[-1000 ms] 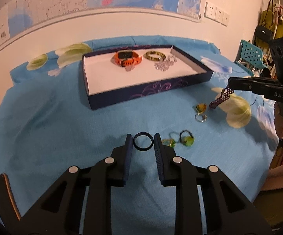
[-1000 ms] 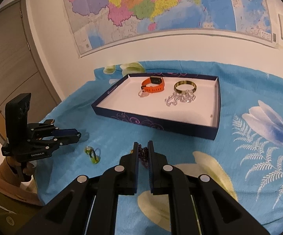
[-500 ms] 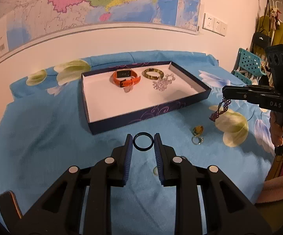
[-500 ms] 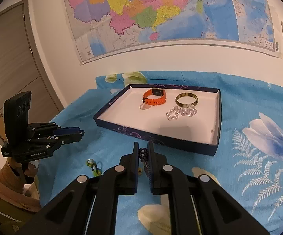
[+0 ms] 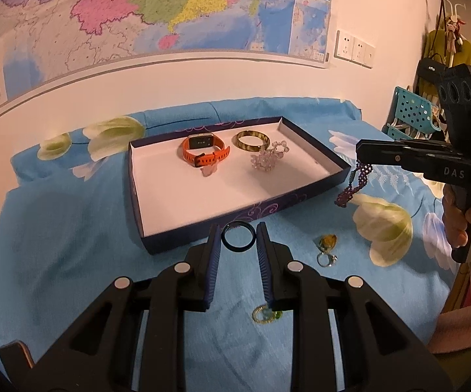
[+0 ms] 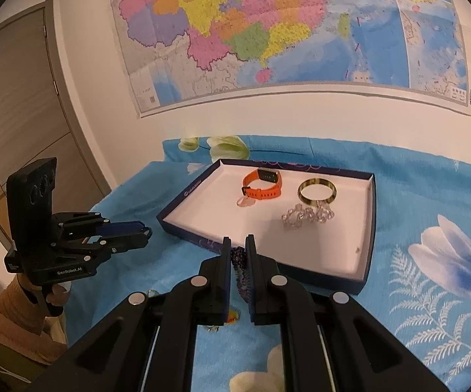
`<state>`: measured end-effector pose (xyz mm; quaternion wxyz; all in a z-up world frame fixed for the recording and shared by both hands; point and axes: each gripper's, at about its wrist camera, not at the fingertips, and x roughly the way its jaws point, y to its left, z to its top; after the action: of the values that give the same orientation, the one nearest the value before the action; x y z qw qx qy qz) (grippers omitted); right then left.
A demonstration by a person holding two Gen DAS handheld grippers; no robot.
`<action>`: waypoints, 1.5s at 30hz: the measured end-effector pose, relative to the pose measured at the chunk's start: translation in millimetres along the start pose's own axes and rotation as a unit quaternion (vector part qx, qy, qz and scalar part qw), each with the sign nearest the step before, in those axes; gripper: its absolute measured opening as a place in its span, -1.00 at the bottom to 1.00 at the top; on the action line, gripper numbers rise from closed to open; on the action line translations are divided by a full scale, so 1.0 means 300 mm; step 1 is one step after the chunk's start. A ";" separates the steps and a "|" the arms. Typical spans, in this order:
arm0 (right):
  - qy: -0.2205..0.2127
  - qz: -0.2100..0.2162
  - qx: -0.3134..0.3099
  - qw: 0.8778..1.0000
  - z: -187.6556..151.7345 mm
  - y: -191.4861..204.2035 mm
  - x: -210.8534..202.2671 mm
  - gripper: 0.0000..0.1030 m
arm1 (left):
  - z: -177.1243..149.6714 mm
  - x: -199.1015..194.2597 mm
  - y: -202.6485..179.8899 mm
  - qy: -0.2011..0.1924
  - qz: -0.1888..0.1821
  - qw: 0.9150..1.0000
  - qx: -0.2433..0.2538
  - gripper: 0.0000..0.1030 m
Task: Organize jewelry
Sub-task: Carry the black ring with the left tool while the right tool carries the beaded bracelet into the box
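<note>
My left gripper (image 5: 238, 236) is shut on a black ring (image 5: 238, 237), held above the cloth just before the near wall of the dark blue tray (image 5: 183, 240). My right gripper (image 6: 236, 252) is shut on a purple beaded bracelet (image 6: 239, 261), which hangs from it beside the tray's right end in the left wrist view (image 5: 354, 183). In the tray (image 6: 369, 228) lie an orange watch (image 5: 203, 153), a gold bangle (image 5: 252, 140) and a clear crystal bracelet (image 5: 268, 158).
On the blue flowered cloth lie a yellow-stone ring (image 5: 327, 250) and a green-stone piece (image 5: 266, 314) near my left gripper. A wall with a map is behind the table. A door (image 6: 23, 150) is at the left. A teal rack (image 5: 410, 116) stands at the right.
Both grippers have risen and moved toward the tray with their pieces. The purple bracelet came off the cloth and now hangs free beside the tray's right end.
</note>
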<state>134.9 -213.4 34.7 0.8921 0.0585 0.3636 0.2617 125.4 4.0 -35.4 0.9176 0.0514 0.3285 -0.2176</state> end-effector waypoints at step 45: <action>0.001 -0.018 0.012 1.000 0.177 -0.102 0.200 -0.86 | 0.181 0.222 0.052 0.007 0.021 1.000 -0.005 -0.56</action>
<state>219.9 -204.3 27.1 0.8957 0.0624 0.3683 0.2414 209.6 -19.1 -35.4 0.9200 0.0555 0.3344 -0.1964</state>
